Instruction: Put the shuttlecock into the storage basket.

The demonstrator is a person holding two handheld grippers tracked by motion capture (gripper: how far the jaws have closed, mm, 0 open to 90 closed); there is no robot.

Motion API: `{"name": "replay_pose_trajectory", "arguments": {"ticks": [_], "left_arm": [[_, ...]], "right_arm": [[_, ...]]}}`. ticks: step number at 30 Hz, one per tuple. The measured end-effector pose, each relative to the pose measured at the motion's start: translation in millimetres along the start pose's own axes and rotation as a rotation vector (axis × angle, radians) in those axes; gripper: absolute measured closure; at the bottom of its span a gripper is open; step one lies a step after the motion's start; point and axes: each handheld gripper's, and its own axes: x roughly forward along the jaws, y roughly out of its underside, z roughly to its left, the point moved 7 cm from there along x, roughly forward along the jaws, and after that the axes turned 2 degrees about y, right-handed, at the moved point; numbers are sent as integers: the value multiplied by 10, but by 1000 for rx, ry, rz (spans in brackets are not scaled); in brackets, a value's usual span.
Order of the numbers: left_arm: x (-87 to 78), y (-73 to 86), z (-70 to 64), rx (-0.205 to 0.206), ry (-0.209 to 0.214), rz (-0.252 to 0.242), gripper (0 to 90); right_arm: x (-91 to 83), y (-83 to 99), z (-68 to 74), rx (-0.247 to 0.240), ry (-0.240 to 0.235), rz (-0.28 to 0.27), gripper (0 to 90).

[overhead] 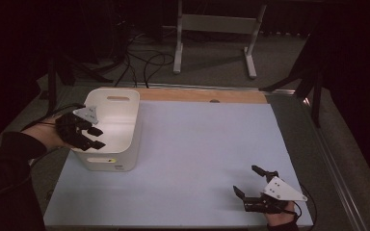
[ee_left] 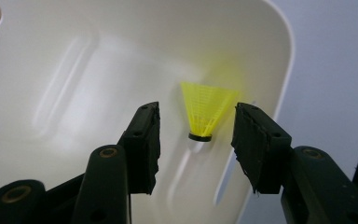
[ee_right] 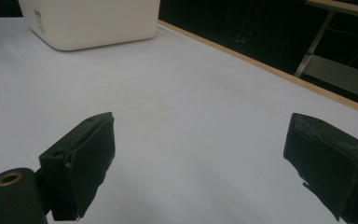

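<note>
Yellow shuttlecock (ee_left: 208, 110) inside white plastic bin (overhead: 125, 126), cork down, left gripper (ee_left: 196, 140) parted above it, gripping nothing, right gripper (overhead: 249, 181) wide open, empty, over pale table (overhead: 197, 154).

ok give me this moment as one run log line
left tongs: open over white plastic bin | yellow mesh shuttlecock: inside bin, between jaws, ungripped | right tongs: open, idle on pale blue table

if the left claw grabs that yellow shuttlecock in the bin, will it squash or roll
The shuttlecock has a thin mesh skirt, so it probably flexes if pinched there; its dark cap looks firmer. It seems very light. Its cone shape would likely roll in a curve inside the white bin. The left claw is open around it.
</note>
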Motion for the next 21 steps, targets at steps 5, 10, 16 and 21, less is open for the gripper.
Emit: {"name": "replay_pose_trajectory", "arguments": {"ticks": [5, 10, 16, 21], "left_arm": [[-25, -47, -69, 3, 14, -7, 394], [-55, -137, -199, 29, 73, -55, 275], [-41, -224, -285, 13, 99, -71, 106], [32, -262, -385, 20, 123, -60, 0]], "right_arm": [[1, 2, 3, -3, -2, 3, 90], [2, 0, 3, -4, -3, 2, 89], [-3, -3, 2, -4, -2, -1, 89], [-5, -6, 2, -2, 0, -3, 89]]}}
